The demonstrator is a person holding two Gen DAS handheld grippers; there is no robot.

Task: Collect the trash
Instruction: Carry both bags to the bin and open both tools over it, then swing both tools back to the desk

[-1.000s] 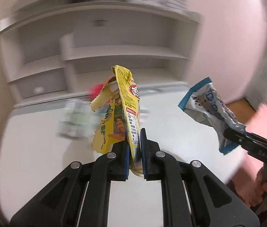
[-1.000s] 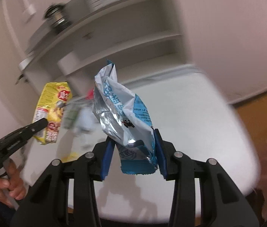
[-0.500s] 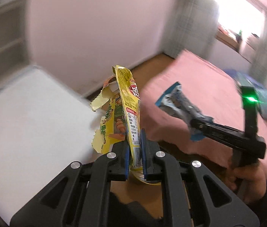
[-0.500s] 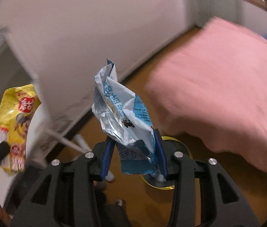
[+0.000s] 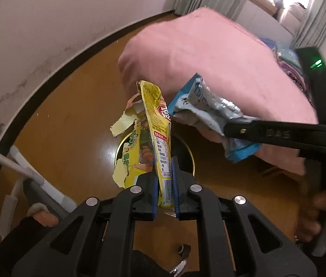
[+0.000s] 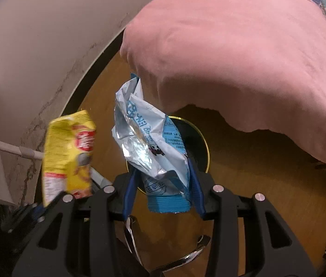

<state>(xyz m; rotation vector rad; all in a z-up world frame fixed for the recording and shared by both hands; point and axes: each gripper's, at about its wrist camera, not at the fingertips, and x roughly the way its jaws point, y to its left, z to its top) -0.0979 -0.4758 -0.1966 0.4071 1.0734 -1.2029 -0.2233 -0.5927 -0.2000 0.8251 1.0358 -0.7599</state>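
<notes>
My left gripper [image 5: 164, 184] is shut on a torn yellow snack wrapper [image 5: 156, 133], held upright above a round black bin with a gold rim [image 5: 191, 157] on the wooden floor. My right gripper [image 6: 163, 184] is shut on a crumpled blue and silver snack bag [image 6: 149, 138], held over the same bin [image 6: 205, 152]. In the left wrist view the right gripper [image 5: 227, 127] reaches in from the right with the blue bag [image 5: 204, 108] beside the yellow wrapper. In the right wrist view the yellow wrapper [image 6: 68, 152] hangs at the left.
A pink blanket [image 5: 209, 53] over a bed hangs close above and right of the bin. A white wall with dark baseboard [image 5: 47, 53] curves along the left. White and grey furniture legs [image 5: 24, 173] stand at the lower left.
Both grippers swung away from the white table and shelves to the floor beside the bed. The two wrappers now hang over the bin, closer together. Both grips are unchanged.
</notes>
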